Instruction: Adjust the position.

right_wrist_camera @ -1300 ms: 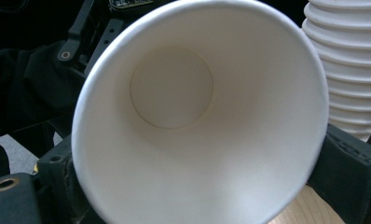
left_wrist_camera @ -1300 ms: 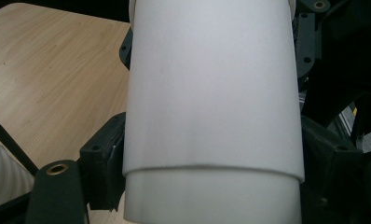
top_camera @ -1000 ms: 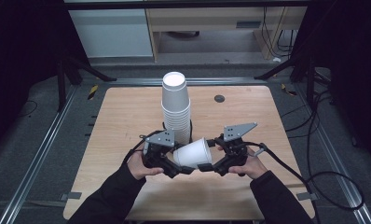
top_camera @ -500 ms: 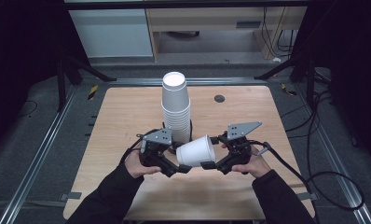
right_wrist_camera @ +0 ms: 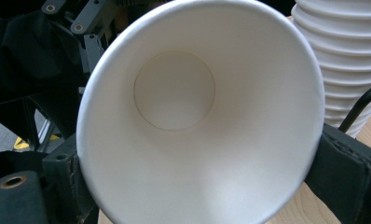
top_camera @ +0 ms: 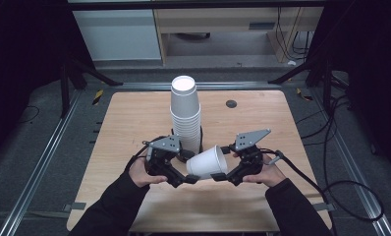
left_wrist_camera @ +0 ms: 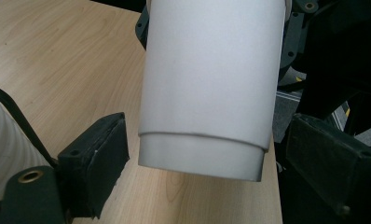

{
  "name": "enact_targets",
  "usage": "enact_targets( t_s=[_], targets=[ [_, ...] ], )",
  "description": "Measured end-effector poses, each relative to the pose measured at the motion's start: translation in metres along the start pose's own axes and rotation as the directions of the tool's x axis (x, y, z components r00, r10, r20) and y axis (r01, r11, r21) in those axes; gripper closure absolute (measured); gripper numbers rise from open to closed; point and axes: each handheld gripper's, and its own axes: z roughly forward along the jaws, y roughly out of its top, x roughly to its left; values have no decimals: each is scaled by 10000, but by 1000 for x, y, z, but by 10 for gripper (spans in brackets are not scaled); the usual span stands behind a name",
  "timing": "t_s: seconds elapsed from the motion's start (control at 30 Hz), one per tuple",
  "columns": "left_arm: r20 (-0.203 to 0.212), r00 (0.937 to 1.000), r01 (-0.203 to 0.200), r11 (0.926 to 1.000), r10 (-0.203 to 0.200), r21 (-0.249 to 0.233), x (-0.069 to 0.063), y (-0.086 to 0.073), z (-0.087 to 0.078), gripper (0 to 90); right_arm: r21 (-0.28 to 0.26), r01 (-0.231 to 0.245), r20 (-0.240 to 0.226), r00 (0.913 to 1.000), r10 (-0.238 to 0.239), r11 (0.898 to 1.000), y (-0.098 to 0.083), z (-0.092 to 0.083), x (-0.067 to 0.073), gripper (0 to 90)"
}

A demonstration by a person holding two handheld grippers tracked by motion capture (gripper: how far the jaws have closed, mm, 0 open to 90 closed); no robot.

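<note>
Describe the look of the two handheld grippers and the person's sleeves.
Both the left gripper and the right gripper are black, each topped by a grey three-cornered plate with small holes. Black cables trail from them. Their jaws are blocky with black padding. The person's sleeves are dark.

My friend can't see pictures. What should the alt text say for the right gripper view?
The open mouth of a white paper cup faces the camera, its round bottom visible inside, with the right gripper's black jaws at either side of its rim. A stack of white cups stands at the right.
</note>
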Motion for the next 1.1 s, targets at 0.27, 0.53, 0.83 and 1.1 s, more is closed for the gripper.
enact_targets(
  t_s=[0.27, 0.53, 0.83, 1.1],
  targets=[
    [241, 9996, 126, 9994, -134, 327, 1, 0, 7, 153, 183, 122, -164, 9998, -119, 9998, -1, 5, 0, 90],
    [390, 9991, 109, 9979, -134, 637, 1, -1, 10, 217, 397, 343, -258, 9991, -333, 9986, 0, 9, 2, 90],
    [382, 9992, 101, 9983, -122, 572, 1, -1, 10, 222, 314, 371, -206, 9991, -365, 9988, 0, 9, 2, 73],
    [235, 9996, 117, 9990, -127, 423, 2, -3, 7, 223, -63, 395, 109, 9992, -394, 9992, 4, 3, 3, 44]
  ],
)
